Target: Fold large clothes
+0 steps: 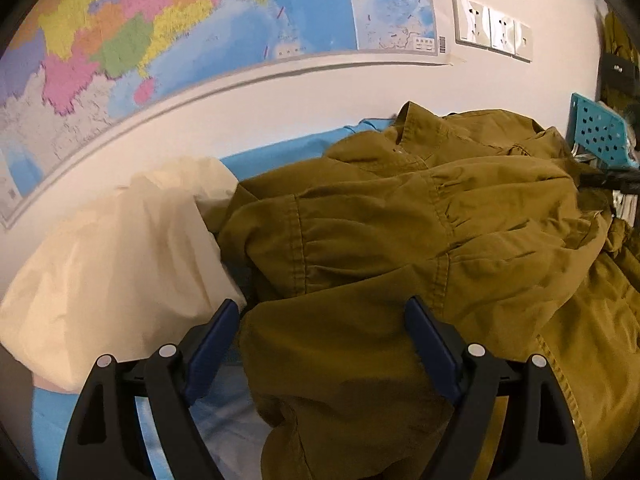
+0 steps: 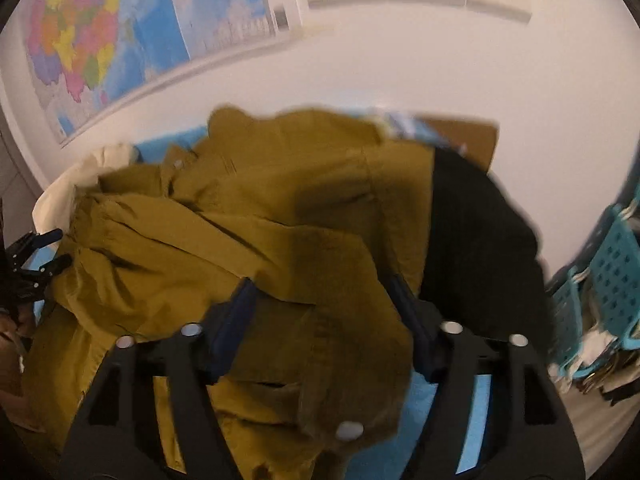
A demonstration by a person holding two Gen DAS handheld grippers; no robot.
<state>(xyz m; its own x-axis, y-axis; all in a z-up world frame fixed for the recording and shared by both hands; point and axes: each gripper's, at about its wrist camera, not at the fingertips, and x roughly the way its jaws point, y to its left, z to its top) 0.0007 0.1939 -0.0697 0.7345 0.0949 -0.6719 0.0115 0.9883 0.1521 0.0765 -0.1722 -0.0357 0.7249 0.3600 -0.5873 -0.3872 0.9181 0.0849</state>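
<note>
An olive-brown jacket [image 1: 400,240] is heaped, unfolded, on a blue-covered bed [image 1: 276,156], filling the centre of both views. The left gripper [image 1: 320,320] is spread wide with fabric between its jaws, not pinched. The right gripper [image 2: 320,300] is likewise open around a cuff. An edge must next be clamped. A cream pillow [image 1: 120,248] at left and a black garment [image 2: 480,248] at right crowd the jacket.
</note>
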